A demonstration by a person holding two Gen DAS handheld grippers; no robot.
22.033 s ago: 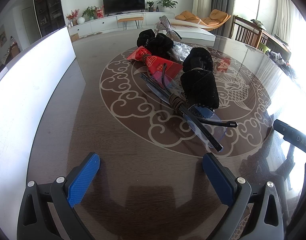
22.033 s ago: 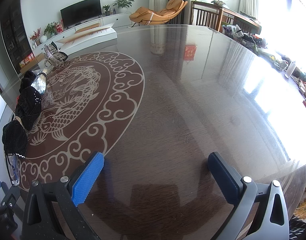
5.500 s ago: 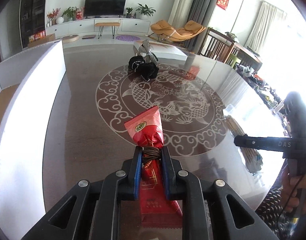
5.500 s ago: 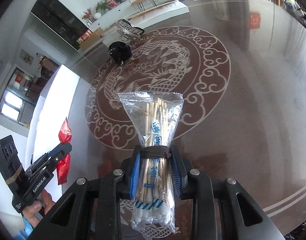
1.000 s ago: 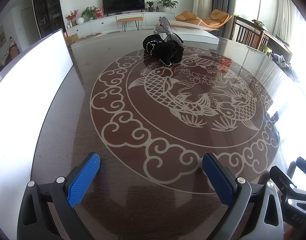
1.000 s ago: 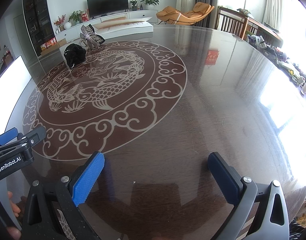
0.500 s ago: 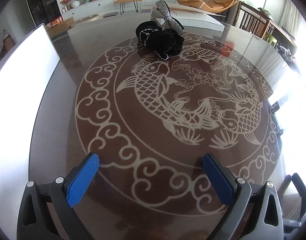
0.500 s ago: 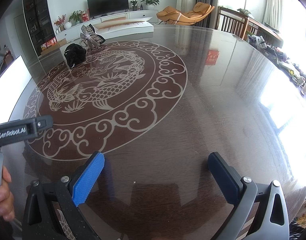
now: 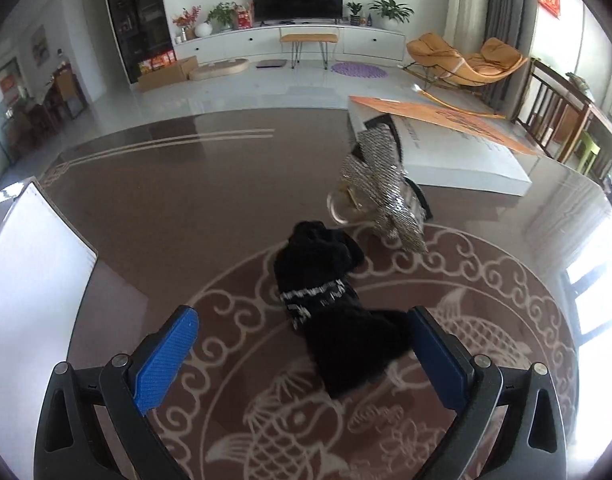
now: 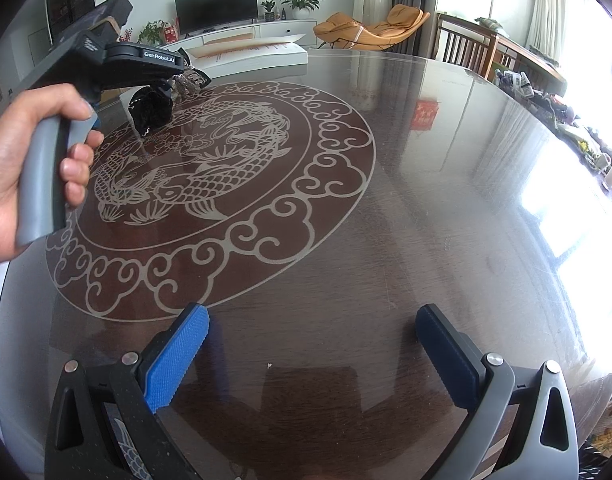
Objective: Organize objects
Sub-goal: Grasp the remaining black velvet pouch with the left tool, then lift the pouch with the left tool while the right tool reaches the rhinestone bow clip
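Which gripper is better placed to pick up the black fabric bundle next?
Left. The left gripper is open with the black fabric bundle lying partly between its fingers. The right gripper is open over bare table, far from the bundle.

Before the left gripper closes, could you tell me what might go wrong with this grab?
The black fuzzy bundle sits off-centre, close to the right-hand finger of the open left gripper, so the jaws may pinch only an edge. The silver sequined bow lies just beyond the bundle; pushing forward could shove it along the glossy table.
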